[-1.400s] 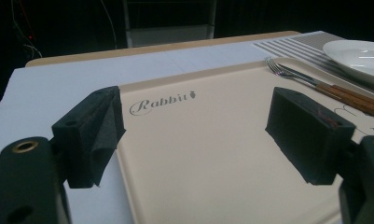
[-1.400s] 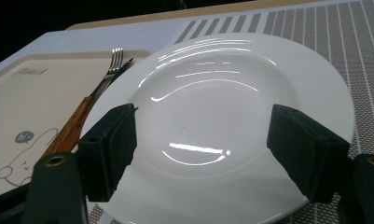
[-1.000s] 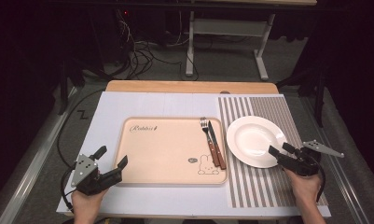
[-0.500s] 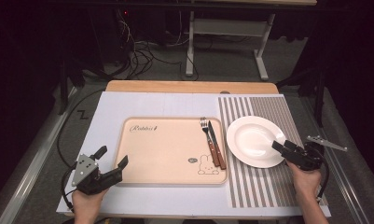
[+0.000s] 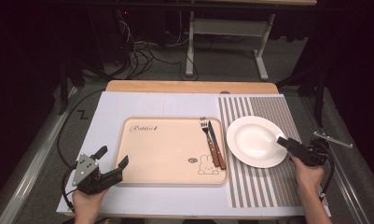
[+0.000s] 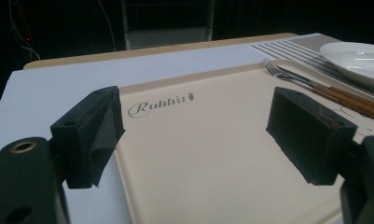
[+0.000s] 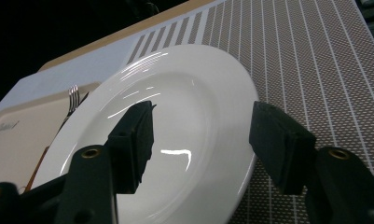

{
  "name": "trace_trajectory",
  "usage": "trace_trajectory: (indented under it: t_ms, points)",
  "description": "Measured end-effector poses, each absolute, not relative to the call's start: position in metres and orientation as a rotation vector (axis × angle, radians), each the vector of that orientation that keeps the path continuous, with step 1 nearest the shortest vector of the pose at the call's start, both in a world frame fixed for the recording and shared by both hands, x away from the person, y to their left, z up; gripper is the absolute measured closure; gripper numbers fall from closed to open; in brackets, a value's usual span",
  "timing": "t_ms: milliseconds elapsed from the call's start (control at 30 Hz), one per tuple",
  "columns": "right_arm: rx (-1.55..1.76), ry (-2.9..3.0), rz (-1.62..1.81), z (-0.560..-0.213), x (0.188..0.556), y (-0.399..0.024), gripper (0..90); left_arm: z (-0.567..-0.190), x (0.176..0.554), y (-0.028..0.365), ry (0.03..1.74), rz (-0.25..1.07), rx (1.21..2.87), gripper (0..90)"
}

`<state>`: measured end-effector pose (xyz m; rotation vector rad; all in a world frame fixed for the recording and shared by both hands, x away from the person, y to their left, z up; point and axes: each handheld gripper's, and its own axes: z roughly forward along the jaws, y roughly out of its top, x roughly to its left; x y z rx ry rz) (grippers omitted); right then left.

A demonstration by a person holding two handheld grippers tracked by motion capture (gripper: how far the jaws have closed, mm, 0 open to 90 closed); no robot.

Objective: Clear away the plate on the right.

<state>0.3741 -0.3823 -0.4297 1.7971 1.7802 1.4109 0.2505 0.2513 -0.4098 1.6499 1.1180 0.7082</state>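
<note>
A white plate (image 5: 253,141) lies on a striped placemat (image 5: 268,186), right of a beige tray (image 5: 168,151). My right gripper (image 5: 285,143) is at the plate's right rim. In the right gripper view the plate (image 7: 184,84) lies under the right gripper (image 7: 203,126): one jaw hangs over the bowl, the other over the rim's outer edge. Its jaws have just been closing, but gaps remain and they grip nothing. My left gripper (image 5: 112,156) stands open at the tray's front left corner, nothing between its jaws over the tray (image 6: 198,158) in the left gripper view (image 6: 198,121).
A fork and a wooden-handled knife (image 5: 212,143) lie side by side along the tray's right edge, close to the plate. A white mat (image 5: 105,112) covers the table under the tray. Beyond the table's far edge stand cables and a metal frame (image 5: 222,28) on the floor.
My right gripper has shifted a little away from the person along the plate's right rim, and its jaws have narrowed. The left gripper, tray, cutlery and plate have stayed put.
</note>
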Motion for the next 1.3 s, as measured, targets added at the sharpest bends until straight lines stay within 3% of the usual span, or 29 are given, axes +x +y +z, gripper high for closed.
trace_trajectory:
  t_ms: [900, 1300]
  points:
    - [2.068, 1.814, 1.446, -0.452, 0.4, -0.392, 62.4, -0.411, 0.252, 0.25, 1.119, 0.709, 1.657, 19.2]
    - [2.107, 1.876, 1.4, -0.457, 0.409, -0.386, 66.7, -0.411, 0.252, 0.249, 1.119, 0.714, 1.66, 19.3]
